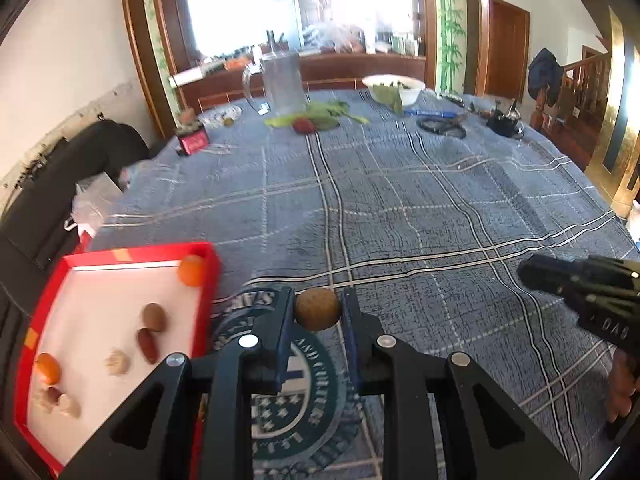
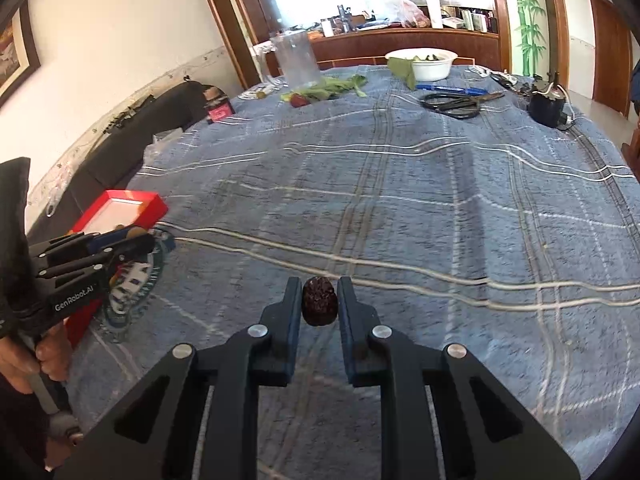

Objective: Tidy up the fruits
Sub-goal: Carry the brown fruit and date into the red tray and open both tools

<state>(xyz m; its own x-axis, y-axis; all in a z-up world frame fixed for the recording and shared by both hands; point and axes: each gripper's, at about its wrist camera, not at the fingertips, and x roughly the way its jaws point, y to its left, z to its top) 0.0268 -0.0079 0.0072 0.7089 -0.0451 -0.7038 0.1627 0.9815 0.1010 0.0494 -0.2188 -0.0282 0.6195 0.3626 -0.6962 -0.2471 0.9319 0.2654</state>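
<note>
Fruits already lie in the red box on the table; left hand-held gripper is clamped on a brown longan, right hand-held gripper on a dark dried fruit, both still to drop in

Blown-out window glare, fisheye-bent edges, slight blur

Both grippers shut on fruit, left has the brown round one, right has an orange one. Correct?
Not quite. The right gripper is shut on a dark wrinkled fruit, not an orange one, as the right wrist view shows. The left gripper does hold the brown round fruit.
</note>
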